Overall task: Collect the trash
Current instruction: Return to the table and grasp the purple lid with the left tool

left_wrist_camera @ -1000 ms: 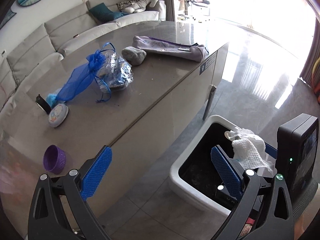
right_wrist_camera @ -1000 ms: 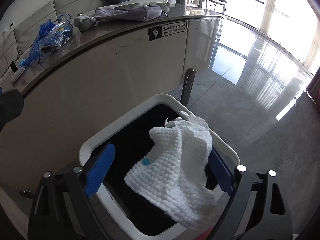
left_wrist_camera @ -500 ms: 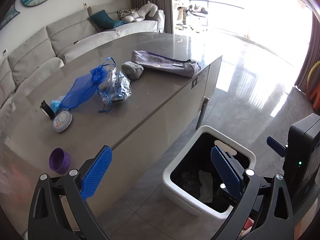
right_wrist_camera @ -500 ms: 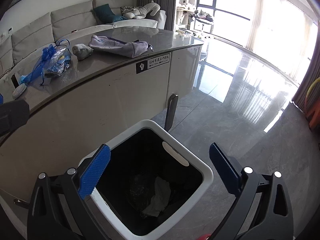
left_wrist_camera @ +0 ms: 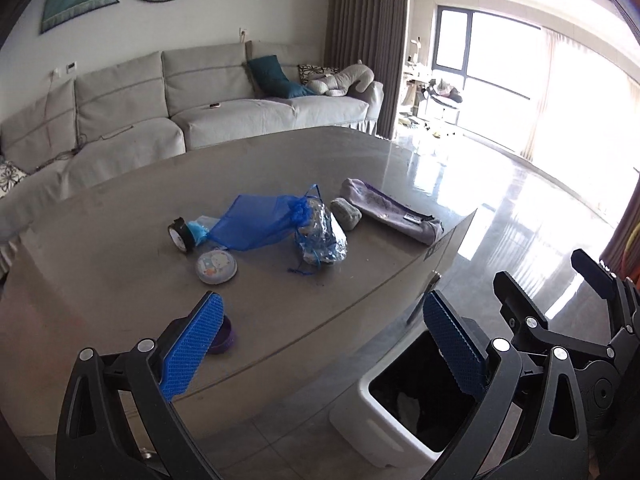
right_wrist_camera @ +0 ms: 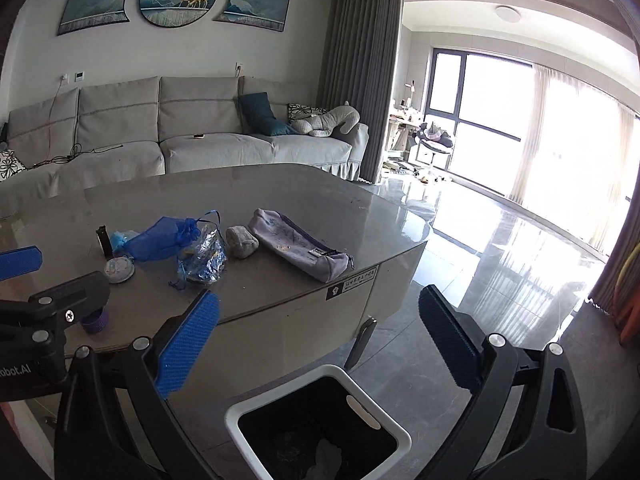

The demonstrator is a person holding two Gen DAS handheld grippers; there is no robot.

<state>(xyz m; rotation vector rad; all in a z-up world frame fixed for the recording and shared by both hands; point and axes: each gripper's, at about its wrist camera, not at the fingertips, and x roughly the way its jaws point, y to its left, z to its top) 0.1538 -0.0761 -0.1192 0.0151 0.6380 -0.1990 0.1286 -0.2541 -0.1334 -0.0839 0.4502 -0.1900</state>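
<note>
On the left gripper (right_wrist_camera: pixel 20 280), at the left edge of the right wrist view, white letters read "obot.AI", cut off at the frame edge. A black label (right_wrist_camera: pixel 352 282) on the table (right_wrist_camera: pixel 280 200) edge, ahead between the right gripper's fingers, bears a fist sign and white characters too small to read.

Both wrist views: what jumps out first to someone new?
Probably the blue mesh bag with the crinkled foil bundle against it, mid-table, a grey stone and lilac pencil case beside them. Next, the white trash bin on the floor by the table's edge, something pale inside. Both the left gripper and right gripper are open and empty.
</note>
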